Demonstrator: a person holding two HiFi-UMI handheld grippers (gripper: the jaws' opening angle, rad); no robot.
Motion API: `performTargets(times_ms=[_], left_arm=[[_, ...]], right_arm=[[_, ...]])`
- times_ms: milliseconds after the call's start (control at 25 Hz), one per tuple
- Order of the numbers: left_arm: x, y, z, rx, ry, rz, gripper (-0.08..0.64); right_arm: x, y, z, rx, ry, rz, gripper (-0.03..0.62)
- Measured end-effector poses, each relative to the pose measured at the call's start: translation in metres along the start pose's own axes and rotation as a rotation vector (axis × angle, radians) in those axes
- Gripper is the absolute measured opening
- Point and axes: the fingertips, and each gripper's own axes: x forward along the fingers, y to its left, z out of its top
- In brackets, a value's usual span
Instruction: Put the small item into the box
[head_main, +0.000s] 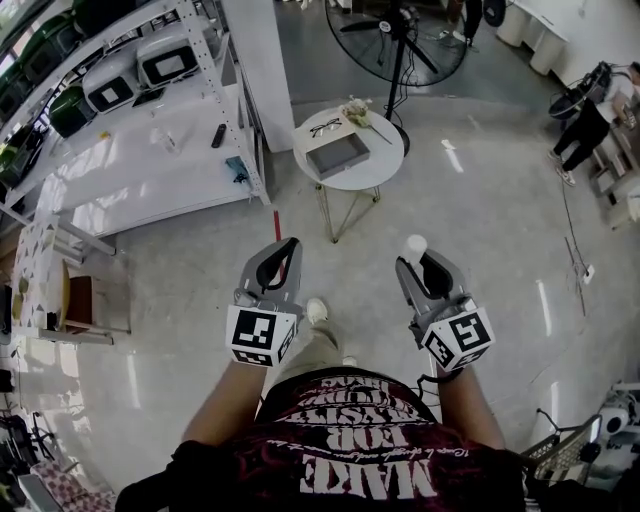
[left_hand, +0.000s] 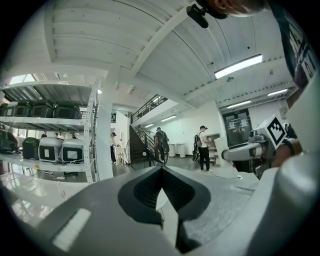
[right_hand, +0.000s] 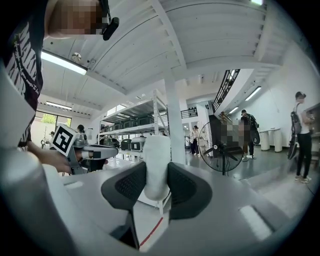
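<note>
Ahead on the round table (head_main: 385, 168) the box (head_main: 338, 155) is sitting, well apart from your right gripper (head_main: 420, 262), which is clamping the small item (right_hand: 156, 162), its lower end hidden, while your left gripper (head_main: 285, 252) is hanging clenched, empty.

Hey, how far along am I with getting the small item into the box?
Done: the right gripper is shut on the white small item. In hand: it is held well short of the round table. Left: reach the grey box there and release it inside. The left gripper is shut, empty.
</note>
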Motion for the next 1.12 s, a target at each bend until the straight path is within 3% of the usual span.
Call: performTargets(times_ms=[320, 520, 880, 1120], left_arm=[[0.035, 0.013, 0.000, -0.040, -0.008, -0.042, 0.000], [0.066, 0.021, 0.004, -0.016, -0.010, -0.075, 0.001], [0.121, 0.057, -0.006, -0.076, 0.023, -0.078, 0.000], [0.153, 0.075, -0.013, -0.067, 0.033, -0.078, 0.001]], right_arm=[[0.036, -0.007, 0.007, 0.002, 0.011, 0.027, 0.160], [0.063, -0.017, 0.013, 0.008, 0.005, 0.044, 0.160], [0.112, -0.053, 0.001, 0.049, 0.053, 0.030, 0.160], [0.145, -0.071, -0.004, 0.050, 0.063, 0.034, 0.160]])
